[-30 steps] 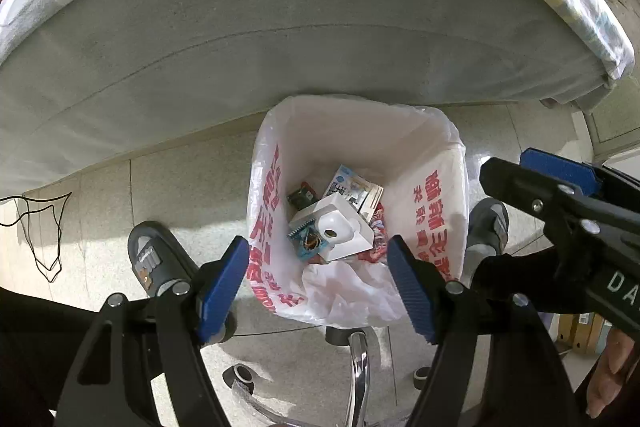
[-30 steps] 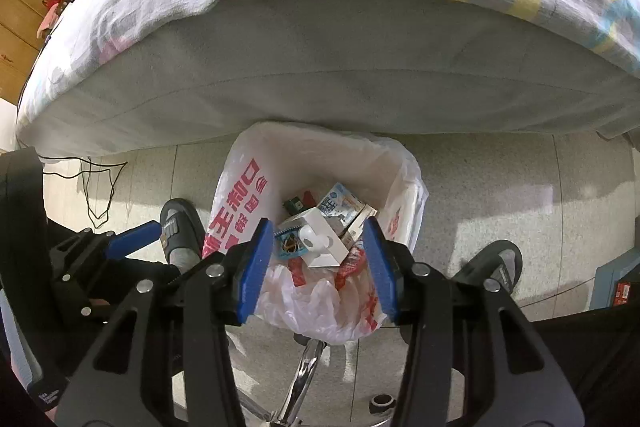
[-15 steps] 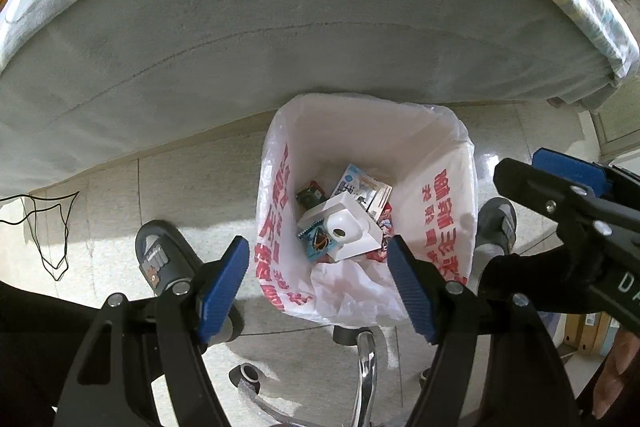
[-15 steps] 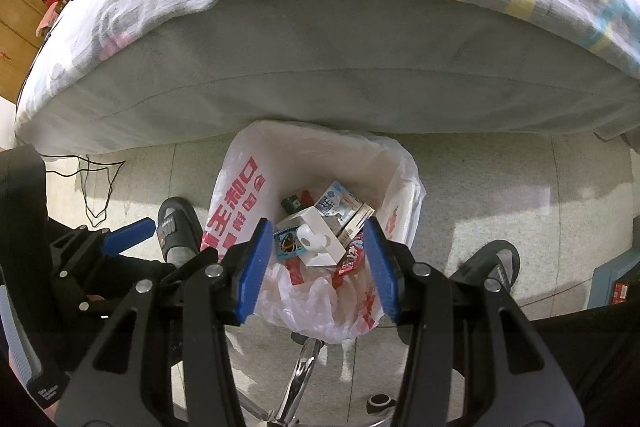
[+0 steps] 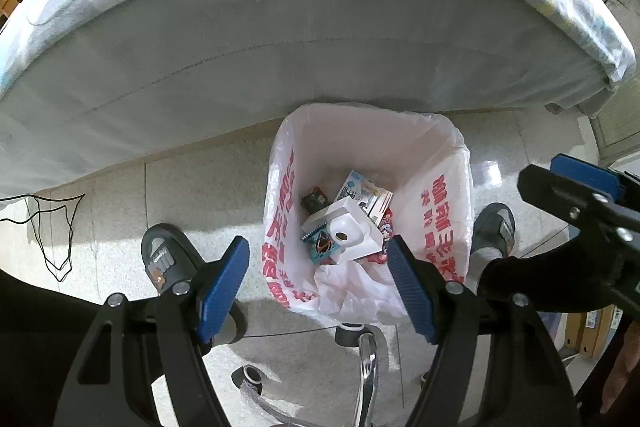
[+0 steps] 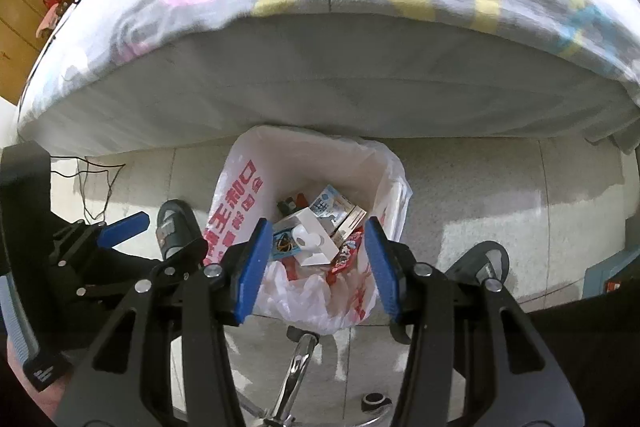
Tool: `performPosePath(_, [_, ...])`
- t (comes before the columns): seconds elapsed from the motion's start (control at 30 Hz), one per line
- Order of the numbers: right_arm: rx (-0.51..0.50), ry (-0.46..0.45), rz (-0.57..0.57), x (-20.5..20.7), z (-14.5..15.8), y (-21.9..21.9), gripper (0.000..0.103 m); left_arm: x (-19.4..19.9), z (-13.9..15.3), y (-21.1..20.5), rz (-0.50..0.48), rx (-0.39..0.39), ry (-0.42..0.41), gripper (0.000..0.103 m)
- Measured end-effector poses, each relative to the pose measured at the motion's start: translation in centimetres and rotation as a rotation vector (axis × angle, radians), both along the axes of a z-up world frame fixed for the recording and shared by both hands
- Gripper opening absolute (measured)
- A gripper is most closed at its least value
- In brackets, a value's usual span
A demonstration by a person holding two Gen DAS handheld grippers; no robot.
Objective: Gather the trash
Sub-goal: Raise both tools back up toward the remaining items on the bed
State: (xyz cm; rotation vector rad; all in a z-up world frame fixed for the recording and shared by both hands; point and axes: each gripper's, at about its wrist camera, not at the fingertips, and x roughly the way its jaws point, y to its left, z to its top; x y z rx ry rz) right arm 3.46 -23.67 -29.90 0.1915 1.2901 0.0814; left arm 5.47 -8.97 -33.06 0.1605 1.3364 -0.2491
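Trash bag [image 5: 440, 155] mouth open above, bed [image 5: 280, 39] close behind

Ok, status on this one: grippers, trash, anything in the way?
Left gripper and right gripper open, empty, above white red-printed plastic bag. White box lying inside it. Nothing blocking.

Tiled floor [image 5: 192, 187], lined trash bin [image 5: 440, 163] (by bed), cable [image 5: 52, 227]

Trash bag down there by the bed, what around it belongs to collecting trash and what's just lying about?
Part of the job:
- white trash bag with red print
- white box, printed carton and red wrappers inside it
- left tool and right tool, both open above it

Just lying about:
- bed
- black cable on the floor
- chair base
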Motion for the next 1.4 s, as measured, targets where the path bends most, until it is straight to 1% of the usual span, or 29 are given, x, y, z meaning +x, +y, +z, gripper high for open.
performPosePath(0.1, [0.002,-0.025,-0.006,-0.7,1.4,-0.5,0.055,-0.2,0.8,0.1,0.002,-0.009,-0.020,0.070])
performPosePath(0.27, [0.010,-0.073,-0.023,-1.5,3.5,-1.4,0.056,-0.6,2.1,0.5,0.013,-0.026,-0.044,0.070])
performPosePath(0.37, [0.028,-0.081,-0.042,-2.1,3.9,-1.9,0.057,-0.8,2.7,0.6,0.018,-0.033,-0.055,0.070])
performPosePath(0.43, [0.037,-0.083,-0.051,-2.6,4.1,-2.1,0.064,-1.0,3.2,0.8,0.019,-0.037,-0.069,0.073])
performPosePath(0.47, [0.045,-0.084,-0.056,-2.9,4.2,-2.2,0.066,-1.1,3.5,0.8,0.019,-0.041,-0.078,0.076])
performPosePath(0.53, [0.053,-0.089,-0.058,-3.1,4.6,-2.2,0.070,-1.3,4.4,1.0,0.018,-0.046,-0.105,0.077])
performPosePath(0.57, [0.055,-0.095,-0.060,-3.3,4.9,-2.2,0.070,-1.5,5.0,1.0,0.018,-0.047,-0.123,0.079])
performPosePath(0.63, [0.063,-0.123,-0.058,-3.6,5.9,-2.3,0.076,-1.6,5.9,1.1,0.024,-0.048,-0.155,0.084])
performPosePath(0.73, [0.067,-0.156,-0.060,-4.1,7.5,-2.5,0.077,-1.6,7.3,1.6,0.044,-0.057,-0.191,0.089])
performPosePath(0.8, [0.062,-0.179,-0.058,-4.6,8.6,-2.8,0.078,-1.7,8.3,1.9,0.060,-0.064,-0.217,0.095])
performPosePath(0.83, [0.059,-0.186,-0.057,-4.7,8.9,-2.8,0.078,-1.8,8.8,2.0,0.067,-0.065,-0.229,0.095])
performPosePath(0.93, [0.044,-0.214,-0.052,-5.3,10.5,-3.3,0.079,-1.9,10.0,2.2,0.081,-0.077,-0.260,0.095])
performPosePath(1.0, [0.030,-0.240,-0.050,-5.6,11.9,-3.5,0.083,-2.1,10.9,2.3,0.081,-0.072,-0.286,0.095])
performPosePath(1.07, [0.019,-0.261,-0.048,-5.8,13.1,-3.6,0.083,-2.3,11.6,2.6,0.077,-0.073,-0.304,0.095])
performPosePath(1.13, [0.007,-0.291,-0.037,-5.9,14.9,-3.6,0.086,-2.3,12.8,2.7,0.072,-0.074,-0.327,0.095])
performPosePath(1.27, [-0.016,-0.349,-0.019,-5.8,18.4,-3.7,0.088,-1.8,16.0,3.0,0.073,-0.092,-0.376,0.095])
performPosePath(1.33, [-0.025,-0.378,-0.018,-5.4,20.5,-3.9,0.092,-1.4,17.6,3.3,0.074,-0.103,-0.398,0.095])
performPosePath(1.4, [-0.032,-0.415,-0.013,-4.9,22.5,-3.9,0.093,-1.0,19.4,3.4,0.076,-0.106,-0.426,0.095])
